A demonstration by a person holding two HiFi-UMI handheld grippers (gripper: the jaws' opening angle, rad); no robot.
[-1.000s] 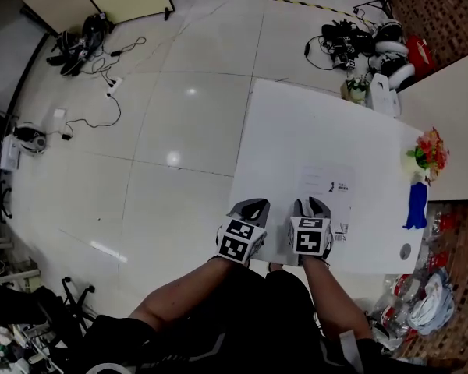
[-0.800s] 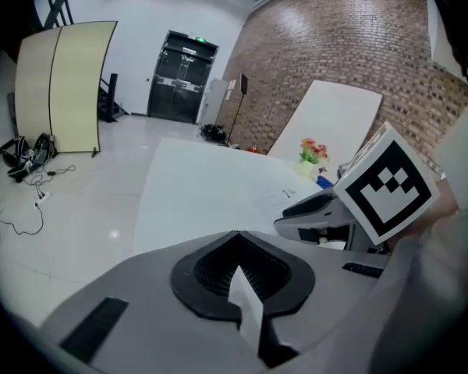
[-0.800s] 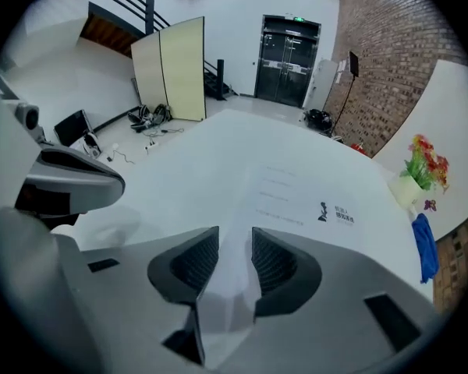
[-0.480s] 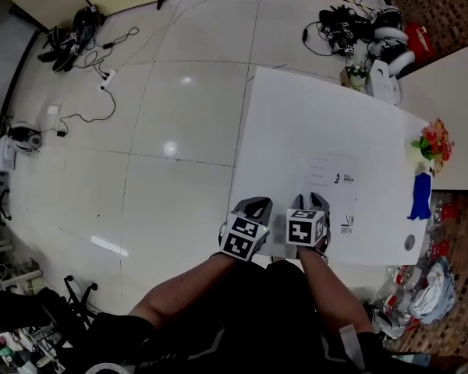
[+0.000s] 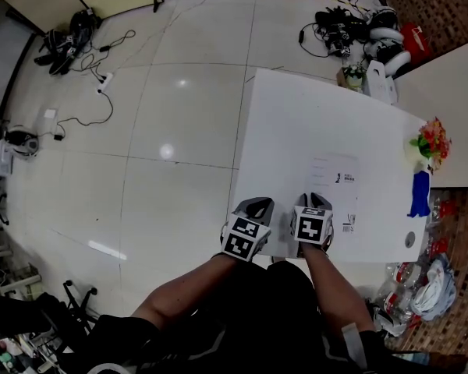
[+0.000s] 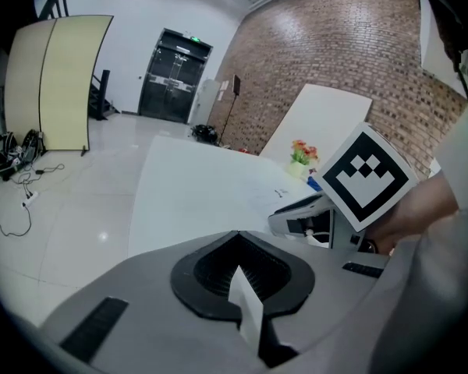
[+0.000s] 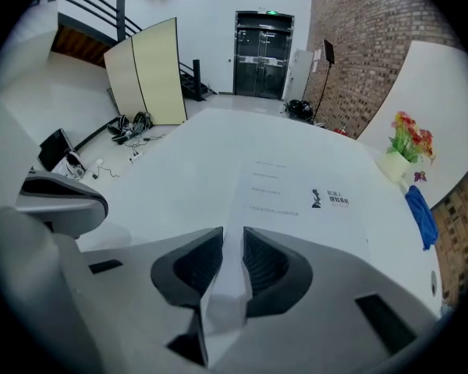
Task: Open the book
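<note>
A thin white book (image 5: 335, 181) lies shut on the white table (image 5: 296, 123), its cover with small print facing up (image 7: 304, 197). My right gripper (image 5: 317, 201) points steeply down at the book's near left corner. Its jaws (image 7: 234, 236) stand a narrow gap apart and are closing. White shows in the gap, and I cannot tell whether it is the cover's edge. My left gripper (image 5: 253, 206) hovers by the table's near left edge, beside the right one, with its jaws (image 6: 235, 236) together. A pale sliver shows low between them, and I cannot tell what it is.
A vase of flowers (image 5: 429, 146), a blue cloth (image 5: 418, 195) and a small round thing (image 5: 409, 240) sit along the table's right side. A second white table (image 5: 456, 107) adjoins there. Cables and gear (image 5: 351, 37) litter the floor beyond the far end.
The right gripper dipped slightly toward the book's near corner and rolled a little. The left gripper stayed where it was.
</note>
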